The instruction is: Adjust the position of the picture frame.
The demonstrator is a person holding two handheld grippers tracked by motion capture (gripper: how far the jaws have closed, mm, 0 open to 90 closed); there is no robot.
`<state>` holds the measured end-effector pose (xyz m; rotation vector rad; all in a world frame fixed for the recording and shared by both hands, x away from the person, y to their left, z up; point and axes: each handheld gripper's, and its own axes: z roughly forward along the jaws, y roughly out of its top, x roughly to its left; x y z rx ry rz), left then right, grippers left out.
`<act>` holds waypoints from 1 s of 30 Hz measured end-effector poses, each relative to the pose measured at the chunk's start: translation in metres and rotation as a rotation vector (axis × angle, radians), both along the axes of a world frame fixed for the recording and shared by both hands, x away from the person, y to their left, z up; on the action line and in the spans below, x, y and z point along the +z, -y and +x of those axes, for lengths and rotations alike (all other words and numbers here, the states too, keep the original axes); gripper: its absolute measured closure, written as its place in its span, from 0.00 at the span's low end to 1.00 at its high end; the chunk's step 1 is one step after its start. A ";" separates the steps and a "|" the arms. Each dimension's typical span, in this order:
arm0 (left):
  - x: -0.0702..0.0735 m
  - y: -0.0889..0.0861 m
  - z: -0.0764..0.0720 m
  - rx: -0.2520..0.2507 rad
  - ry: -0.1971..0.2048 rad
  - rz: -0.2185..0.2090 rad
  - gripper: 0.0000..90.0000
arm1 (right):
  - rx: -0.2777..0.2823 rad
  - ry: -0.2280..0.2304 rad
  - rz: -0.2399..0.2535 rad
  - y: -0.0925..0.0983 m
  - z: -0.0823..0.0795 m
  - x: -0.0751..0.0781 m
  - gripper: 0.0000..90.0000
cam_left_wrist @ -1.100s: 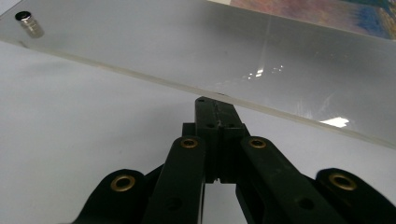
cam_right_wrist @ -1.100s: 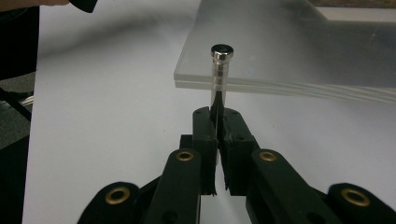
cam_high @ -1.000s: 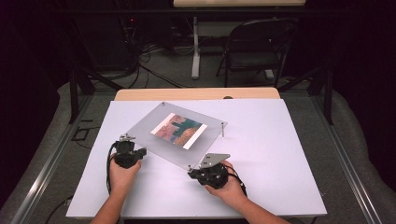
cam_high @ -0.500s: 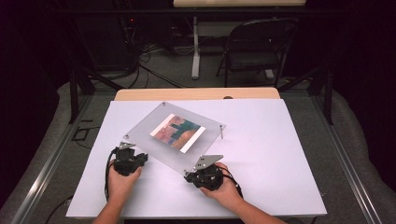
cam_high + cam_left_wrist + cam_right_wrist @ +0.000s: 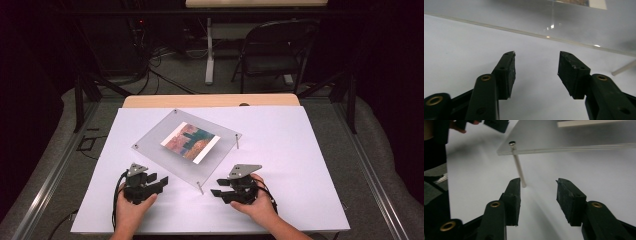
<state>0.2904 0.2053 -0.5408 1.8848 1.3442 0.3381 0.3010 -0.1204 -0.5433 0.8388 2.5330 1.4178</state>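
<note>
Clear plastic frame (image 5: 187, 145) with a colourful picture (image 5: 190, 142) inside it stands on thin metal legs near the middle of the white counter (image 5: 300, 165), turned a bit so one corner points toward the person. In the high view the left tool (image 5: 161, 182) sits at about 7 o'clock from the frame, just off its near-left edge, with a hand (image 5: 131, 212) behind it. The right tool (image 5: 216, 192) sits at about 5 o'clock from the frame, close to the front leg (image 5: 200, 188) at the near corner, and the right hand (image 5: 260, 207) holds it from behind. Both tools point toward the frame but do not touch it. In the left gripper view the left tool (image 5: 536, 56) has its jaws apart with only bare counter between them, and the clear edge of the frame (image 5: 549, 37) runs across a little ahead, toward 12 o'clock. These jaws have just been opening. In the right gripper view the right tool (image 5: 537, 182) also has its jaws apart with nothing between them, and they too have just been opening. The front leg (image 5: 519, 167) stands just ahead of the left jaw, at about 11 o'clock, and the frame's corner (image 5: 510, 148) sits on top of that leg.
</note>
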 end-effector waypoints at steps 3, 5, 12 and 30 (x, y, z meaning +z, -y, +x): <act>0.000 0.010 -0.008 -0.045 0.008 0.009 0.52 | -0.052 0.049 -0.023 0.014 0.003 0.005 0.58; 0.000 0.018 -0.012 -0.071 0.015 0.009 0.52 | -0.090 0.057 -0.027 0.023 0.009 0.007 0.59; 0.000 0.041 -0.020 -0.154 0.034 0.000 0.53 | -0.218 0.087 -0.084 0.050 0.044 0.002 0.67; -0.004 0.083 -0.027 -0.234 0.022 -0.037 0.67 | -0.332 0.114 -0.119 0.058 0.117 -0.013 0.77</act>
